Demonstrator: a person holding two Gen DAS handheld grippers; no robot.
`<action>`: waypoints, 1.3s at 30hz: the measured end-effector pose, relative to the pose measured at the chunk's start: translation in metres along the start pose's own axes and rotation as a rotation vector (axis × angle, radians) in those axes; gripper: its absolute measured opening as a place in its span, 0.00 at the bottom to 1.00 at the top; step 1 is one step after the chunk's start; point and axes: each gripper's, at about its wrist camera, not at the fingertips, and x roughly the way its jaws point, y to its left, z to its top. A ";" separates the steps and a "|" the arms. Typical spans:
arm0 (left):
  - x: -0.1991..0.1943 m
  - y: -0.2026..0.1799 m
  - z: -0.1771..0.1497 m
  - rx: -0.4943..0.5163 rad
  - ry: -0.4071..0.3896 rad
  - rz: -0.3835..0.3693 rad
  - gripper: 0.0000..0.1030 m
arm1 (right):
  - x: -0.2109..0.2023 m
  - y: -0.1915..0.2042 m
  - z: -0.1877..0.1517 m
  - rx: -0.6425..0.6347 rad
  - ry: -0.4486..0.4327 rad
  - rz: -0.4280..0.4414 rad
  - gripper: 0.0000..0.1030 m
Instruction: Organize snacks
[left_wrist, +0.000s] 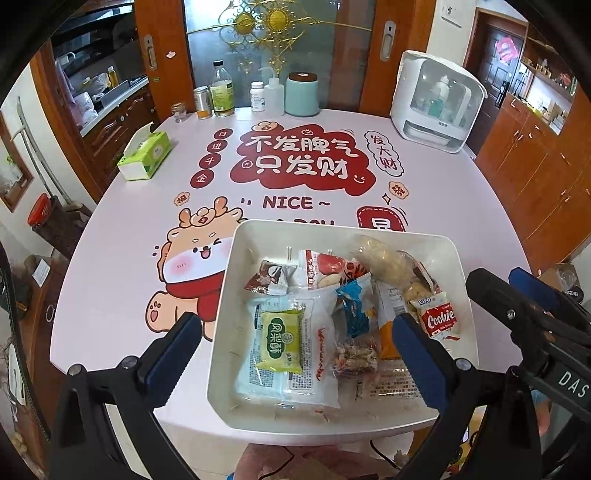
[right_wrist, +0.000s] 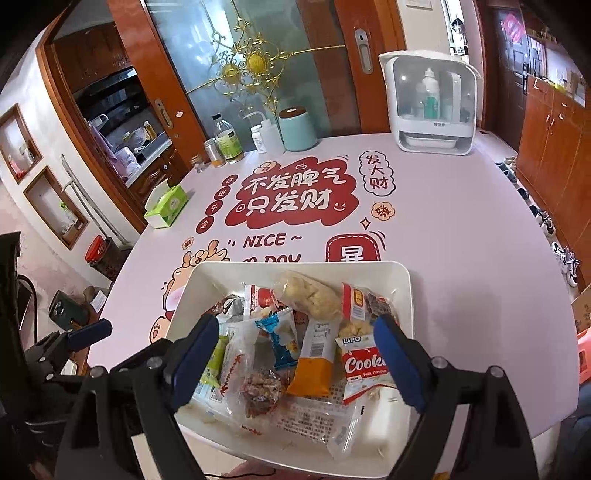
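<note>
A white tray (left_wrist: 236, 258) (right_wrist: 406, 295) sits at the near edge of the table and holds several wrapped snacks. Among them are a green pastry pack (left_wrist: 280, 341), a red Cookie pack (left_wrist: 439, 319) (right_wrist: 364, 365), a blue pack (left_wrist: 354, 306), an orange pack (right_wrist: 314, 365) and a bag of pale puffs (right_wrist: 310, 295). My left gripper (left_wrist: 299, 350) hangs open above the tray, one finger outside its left wall. My right gripper (right_wrist: 297, 358) is open over the snacks with nothing between its pads. It also shows as the right gripper (left_wrist: 517, 291) beside the tray's right wall.
The pink printed table (left_wrist: 110, 258) carries a green tissue box (left_wrist: 146, 155) at the left. At the back are bottles, a teal canister (left_wrist: 302, 94) and a white appliance (left_wrist: 436, 99). Wooden cabinets stand to the right.
</note>
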 end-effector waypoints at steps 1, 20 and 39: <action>-0.001 0.001 0.001 0.000 -0.001 0.000 0.99 | -0.001 0.001 0.001 0.001 -0.002 -0.002 0.84; -0.011 0.024 0.024 0.016 -0.036 -0.010 0.99 | -0.005 0.023 0.013 0.039 -0.031 -0.066 0.84; -0.011 0.026 0.026 0.016 -0.034 -0.009 0.99 | -0.003 0.030 0.015 0.041 -0.035 -0.074 0.84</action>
